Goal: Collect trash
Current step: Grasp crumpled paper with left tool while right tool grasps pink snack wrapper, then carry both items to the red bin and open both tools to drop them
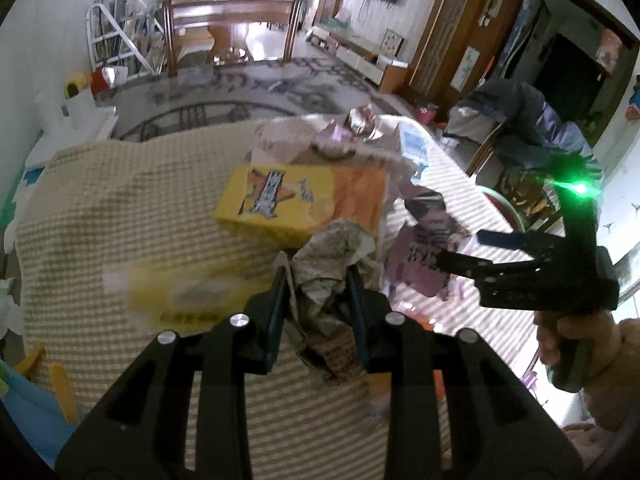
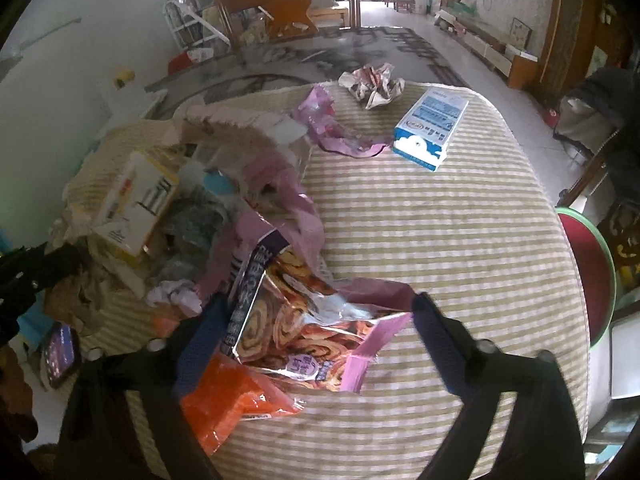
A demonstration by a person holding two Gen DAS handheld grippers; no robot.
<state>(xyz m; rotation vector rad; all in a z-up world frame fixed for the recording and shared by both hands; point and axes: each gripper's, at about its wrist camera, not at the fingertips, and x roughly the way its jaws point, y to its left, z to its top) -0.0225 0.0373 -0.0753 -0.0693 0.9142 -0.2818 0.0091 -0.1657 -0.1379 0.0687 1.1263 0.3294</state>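
Note:
My left gripper [image 1: 320,280] is shut on a crumpled brownish paper wad [image 1: 332,268], held above the striped cloth. Beyond it lie a yellow box [image 1: 280,204] and a pile of wrappers. My right gripper [image 2: 316,308] is open, its fingers on either side of a purple pastry snack bag [image 2: 296,320]; it also shows in the left wrist view [image 1: 472,252], off the table's right side. An orange wrapper [image 2: 232,396] lies under the left finger. A blue-white carton [image 2: 430,128] and a crumpled paper ball [image 2: 372,82] sit at the far edge.
A heap of trash with a yellow-white box [image 2: 132,200] and pink plastic [image 2: 280,184] lies on the left of the striped table [image 2: 440,260]. A phone [image 2: 60,354] lies at the left edge. A red stool [image 2: 584,264] stands to the right.

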